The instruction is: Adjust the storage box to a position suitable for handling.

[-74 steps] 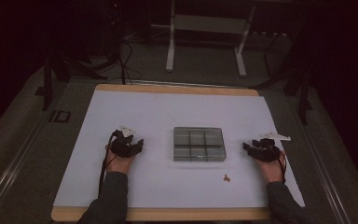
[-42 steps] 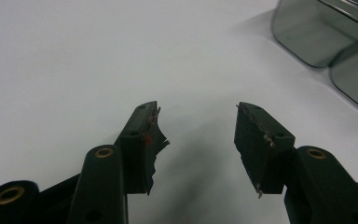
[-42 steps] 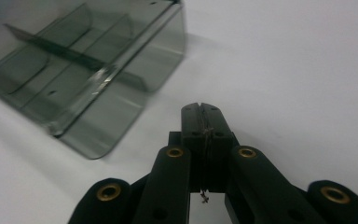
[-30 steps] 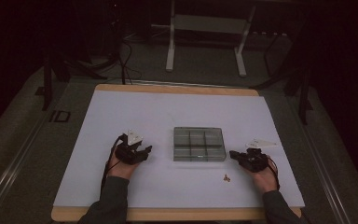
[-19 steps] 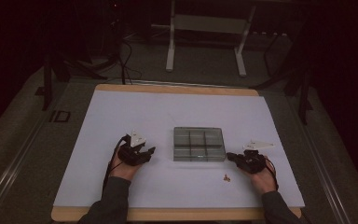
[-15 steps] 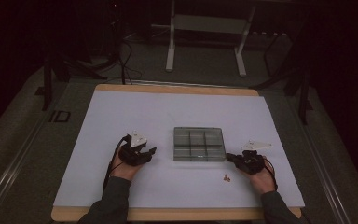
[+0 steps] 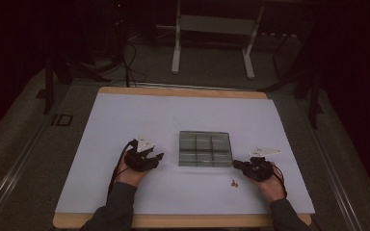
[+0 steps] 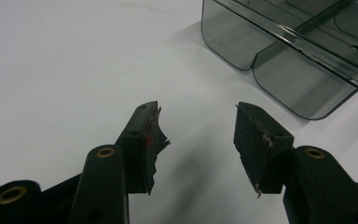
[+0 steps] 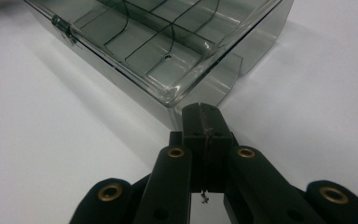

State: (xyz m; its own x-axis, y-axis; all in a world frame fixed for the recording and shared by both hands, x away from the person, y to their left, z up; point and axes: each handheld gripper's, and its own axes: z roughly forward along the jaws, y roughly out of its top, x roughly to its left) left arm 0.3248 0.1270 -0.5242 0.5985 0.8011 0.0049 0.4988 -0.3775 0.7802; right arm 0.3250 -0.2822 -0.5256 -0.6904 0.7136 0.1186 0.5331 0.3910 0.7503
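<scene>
A smoky clear compartment box (image 7: 204, 149) lies flat on the white table top (image 7: 125, 115). My left gripper (image 7: 155, 159) rests on the table just left of the box, held by a hand. In the left gripper view its jaws (image 8: 198, 114) stand apart with nothing between them, and the box's rounded corner (image 8: 284, 51) is up to the right. My right gripper (image 7: 237, 164) sits at the box's near right corner. In the right gripper view it (image 9: 203, 112) is shut, with its tips close against the box's corner (image 9: 177, 60); I cannot tell whether they touch.
A few tiny brown pieces (image 7: 233, 182) lie on the table in front of the box, left of the right hand. The table's wooden front edge (image 7: 183, 221) runs below the forearms. A metal stand (image 7: 212, 43) is on the floor beyond the table.
Both hands have come inward toward the box since the earliest frame. Over the last second the right gripper has crept a little closer to the box's corner; the left has stayed put.
</scene>
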